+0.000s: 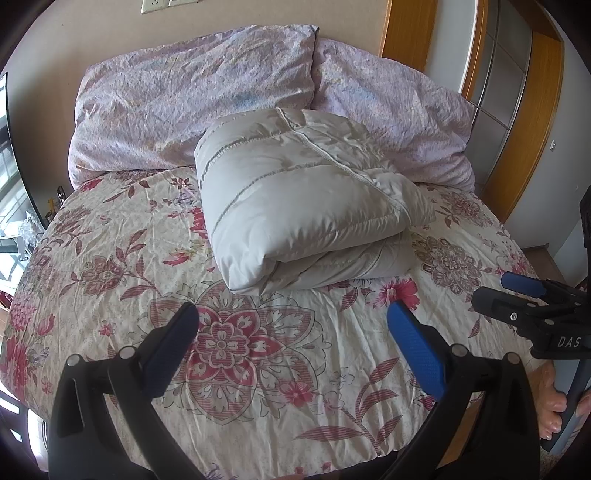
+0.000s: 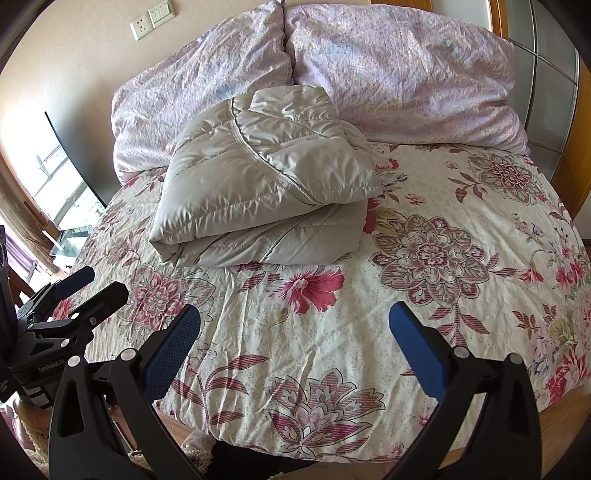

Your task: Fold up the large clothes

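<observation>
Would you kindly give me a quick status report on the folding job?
Left tongs open, empty; right tongs likewise. Grey puffer jacket lies folded on the floral bedspread, touching the pillows. Nothing in the way.

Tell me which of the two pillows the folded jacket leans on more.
The left pillow: the folded jacket overlaps its lower edge. The right pillow sits mostly clear beside it.

A folded padded jacket [image 1: 295,206] lies on the bedspread [image 1: 110,295] at the middle of the frame, its far edge touching two pillows [image 1: 192,99] ranged side by side behind it against the wall. A wall socket [image 2: 141,26] sits upper left; sliding doors [image 1: 498,81] stand at the right.
</observation>
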Demonstrator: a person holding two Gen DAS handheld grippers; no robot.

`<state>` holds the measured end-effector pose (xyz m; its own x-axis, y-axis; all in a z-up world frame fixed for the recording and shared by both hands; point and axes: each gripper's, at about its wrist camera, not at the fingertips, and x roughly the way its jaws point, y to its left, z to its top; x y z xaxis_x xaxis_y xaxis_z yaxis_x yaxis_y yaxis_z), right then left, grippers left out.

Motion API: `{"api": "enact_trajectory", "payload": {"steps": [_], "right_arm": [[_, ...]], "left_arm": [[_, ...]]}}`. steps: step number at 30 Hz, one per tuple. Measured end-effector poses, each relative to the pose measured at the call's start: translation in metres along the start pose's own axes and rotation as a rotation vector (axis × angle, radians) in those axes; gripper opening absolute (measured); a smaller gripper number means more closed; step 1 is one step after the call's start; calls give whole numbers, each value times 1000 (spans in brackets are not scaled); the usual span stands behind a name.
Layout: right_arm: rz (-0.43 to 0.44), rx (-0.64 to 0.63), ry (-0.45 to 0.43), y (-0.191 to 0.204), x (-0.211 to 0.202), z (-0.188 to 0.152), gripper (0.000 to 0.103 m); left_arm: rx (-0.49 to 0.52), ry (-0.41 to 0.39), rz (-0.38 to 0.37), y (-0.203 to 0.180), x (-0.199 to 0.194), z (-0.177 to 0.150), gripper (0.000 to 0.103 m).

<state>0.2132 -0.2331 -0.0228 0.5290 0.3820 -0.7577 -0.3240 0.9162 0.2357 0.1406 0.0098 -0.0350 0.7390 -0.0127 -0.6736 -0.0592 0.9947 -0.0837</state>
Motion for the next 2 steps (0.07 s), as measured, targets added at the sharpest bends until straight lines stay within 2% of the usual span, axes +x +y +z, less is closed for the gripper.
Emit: {"api": "enact_trajectory", "payload": {"steps": [2], "right_arm": [[2, 1, 1, 0, 0, 0, 102]], "left_arm": [[0, 0, -3, 0, 0, 0, 101]]}}
